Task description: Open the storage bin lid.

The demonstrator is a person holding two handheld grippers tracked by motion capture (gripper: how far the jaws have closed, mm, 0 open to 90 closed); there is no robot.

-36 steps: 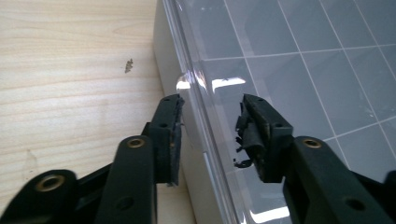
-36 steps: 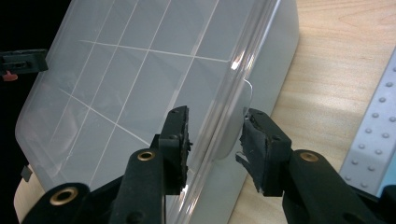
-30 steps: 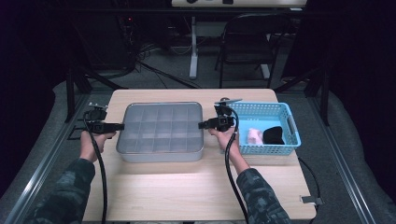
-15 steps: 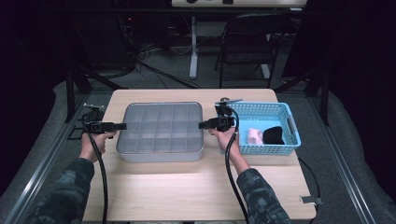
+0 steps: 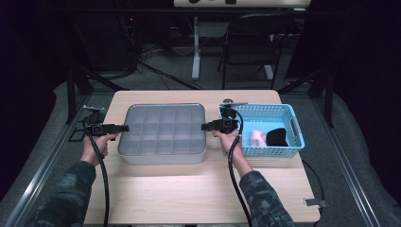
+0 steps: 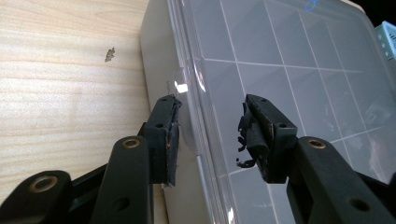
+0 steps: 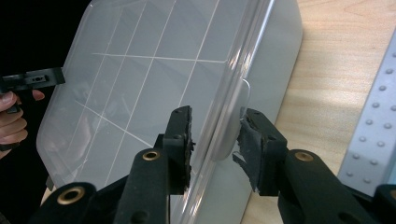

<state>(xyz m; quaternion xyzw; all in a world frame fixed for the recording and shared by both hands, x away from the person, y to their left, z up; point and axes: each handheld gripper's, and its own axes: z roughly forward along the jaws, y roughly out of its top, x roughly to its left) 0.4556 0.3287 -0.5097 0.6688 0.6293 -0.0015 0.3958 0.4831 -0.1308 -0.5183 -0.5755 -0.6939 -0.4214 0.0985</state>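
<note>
Left gripper: jaws part open, just been opening, straddling the left lid tab of the clear-lidded compartment box, pads not pressing. Right gripper: same, narrow gap around the right lid tab, no squeeze yet. Box sits mid-table, just left of the blue basket. Likely lid lift: centre each tab, pinch both together, raise evenly so the lid doesn't skew.
</note>
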